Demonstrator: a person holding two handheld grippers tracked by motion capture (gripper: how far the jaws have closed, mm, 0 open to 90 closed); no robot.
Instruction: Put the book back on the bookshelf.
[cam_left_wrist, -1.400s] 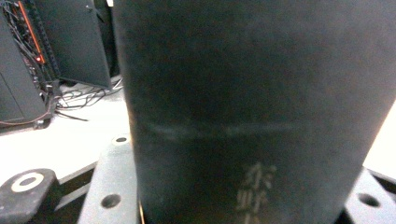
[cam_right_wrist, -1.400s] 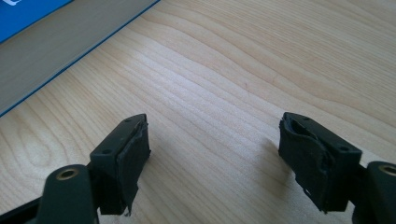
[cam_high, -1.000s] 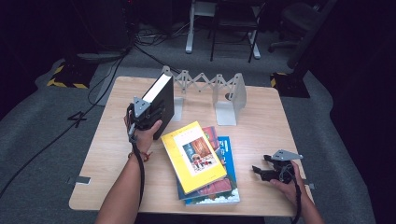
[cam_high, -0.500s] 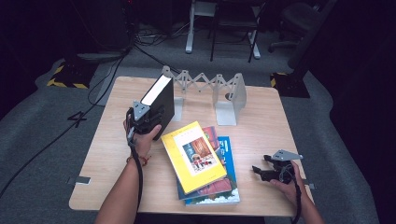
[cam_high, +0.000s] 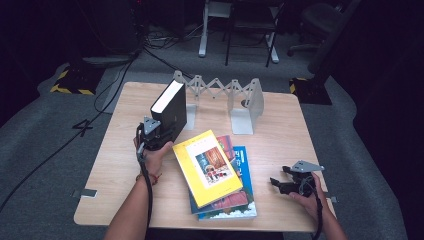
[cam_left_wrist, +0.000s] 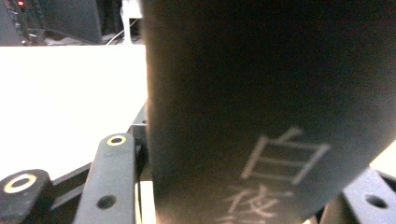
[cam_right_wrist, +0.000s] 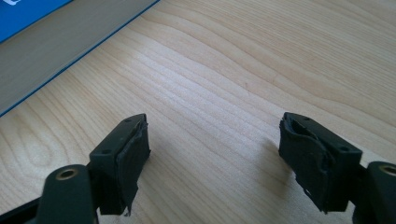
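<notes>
A thick black book stands upright, tilted a little, at the left end plate of a grey folding book rack. My left gripper is shut on its lower end, and its jaws have just been closing with the book between them. In the left gripper view the book's dark cover with pale characters sits against one finger. My right gripper rests low at the table's right front, open, with bare wood between its fingers.
A stack of three books lies at the table's front middle: a yellow one on top, a reddish one under it, a blue one at the bottom. The blue book's edge is close to the right gripper. The wooden table stands on grey carpet with cables.
My left gripper and the black book have sunk a little toward the table. The right gripper has kept still.
</notes>
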